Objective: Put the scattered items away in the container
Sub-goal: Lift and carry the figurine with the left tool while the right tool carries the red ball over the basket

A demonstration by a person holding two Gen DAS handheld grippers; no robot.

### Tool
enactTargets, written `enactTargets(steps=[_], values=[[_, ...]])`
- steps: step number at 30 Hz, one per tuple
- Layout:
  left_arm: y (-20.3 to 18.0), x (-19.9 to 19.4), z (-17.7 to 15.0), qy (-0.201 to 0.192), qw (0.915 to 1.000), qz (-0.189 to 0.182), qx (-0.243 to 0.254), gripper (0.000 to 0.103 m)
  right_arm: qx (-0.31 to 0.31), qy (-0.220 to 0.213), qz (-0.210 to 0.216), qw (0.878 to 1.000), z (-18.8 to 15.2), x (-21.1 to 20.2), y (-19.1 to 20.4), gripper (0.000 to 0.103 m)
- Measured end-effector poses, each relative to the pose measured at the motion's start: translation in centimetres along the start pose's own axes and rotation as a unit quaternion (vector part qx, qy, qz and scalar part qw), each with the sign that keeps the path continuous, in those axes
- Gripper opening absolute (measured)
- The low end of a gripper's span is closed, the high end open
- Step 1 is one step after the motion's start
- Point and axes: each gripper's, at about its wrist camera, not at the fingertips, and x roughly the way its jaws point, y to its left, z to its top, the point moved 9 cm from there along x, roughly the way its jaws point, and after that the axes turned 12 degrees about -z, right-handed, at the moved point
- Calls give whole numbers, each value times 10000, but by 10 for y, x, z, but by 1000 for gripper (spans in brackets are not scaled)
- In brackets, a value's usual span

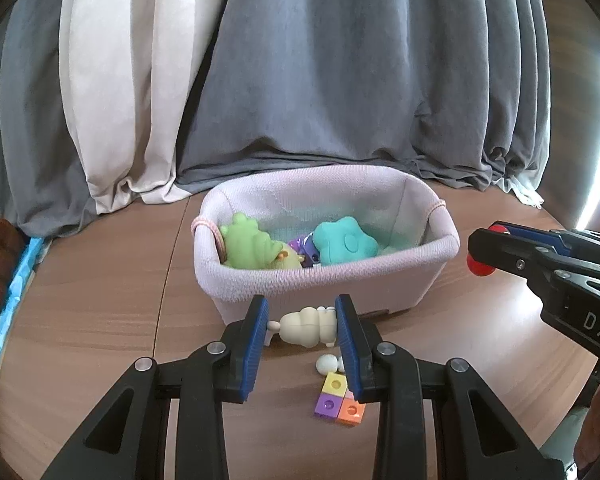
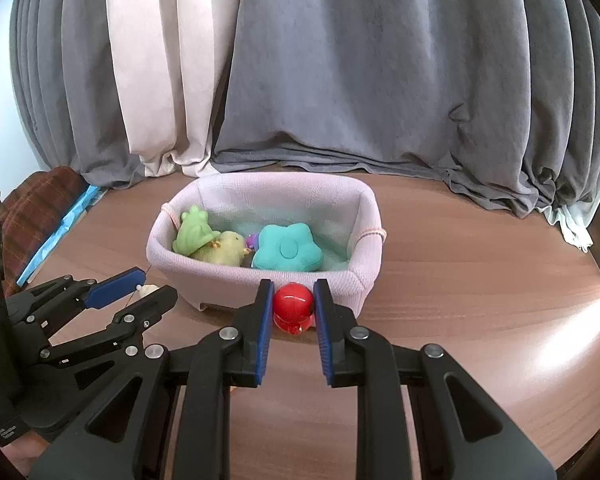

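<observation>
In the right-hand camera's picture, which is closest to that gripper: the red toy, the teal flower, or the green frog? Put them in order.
1. Red toy: clamped between the right gripper fingers, in front of the basket.
2. Teal flower toy: inside the basket, middle.
3. Green frog: inside the basket, far left end.

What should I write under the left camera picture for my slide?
Left gripper holds a cream toy before the pink basket; colourful blocks wait on the table.

Cream ribbed toy (image 1: 306, 326) was clamped between the left gripper (image 1: 302, 320) pads, just short of the pink fabric basket (image 1: 260, 276). Red glossy toy (image 2: 293, 307) sat clamped in the right gripper (image 2: 293, 304). 4-coloured block cluster (image 1: 339, 399) lay on the table beneath the left claw.
</observation>
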Motion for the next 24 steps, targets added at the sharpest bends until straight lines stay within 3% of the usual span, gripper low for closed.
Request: enactTargets(steps=[24], values=[[3,13,48,-125,9999,-8,30,31,-25,-121,92,9999,35,15,-7,18]])
